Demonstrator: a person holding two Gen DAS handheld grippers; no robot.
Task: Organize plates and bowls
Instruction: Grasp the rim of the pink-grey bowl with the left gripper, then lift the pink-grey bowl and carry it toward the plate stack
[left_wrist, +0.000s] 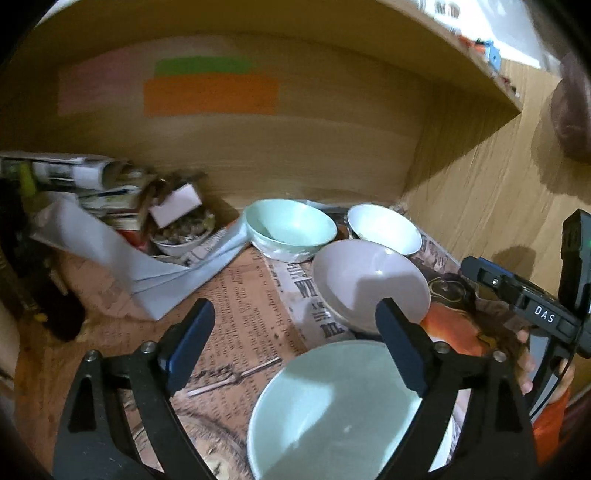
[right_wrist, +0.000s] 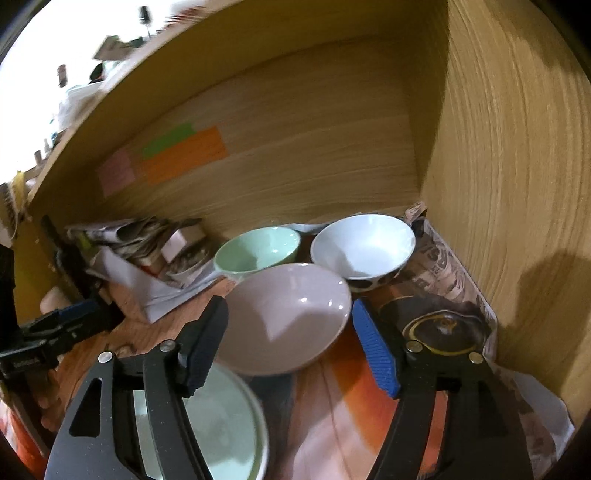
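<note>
Left tongs: I see them spread wide with nothing gripped; the near pale green bowl lies below them, its rim passing behind the right-hand finger.
Right tongs: parted, gripping nothing; the grey bowl sits in the gap beyond the tips, and I cannot tell whether either pad brushes its rim.
Near pale green bowl: nearest, left of the grey one in my right view.
Grey bowl: middle of the shelf floor, tilted towards me.
Far bowls: a mint green bowl at far left and a white bowl with dark spots at far right, both just behind the grey one.
Newspaper lining: covers the shelf floor beneath the bowls.
Clutter: papers and boxes heaped at far left.
Back wall: orange, green and pink sticky notes.
</note>
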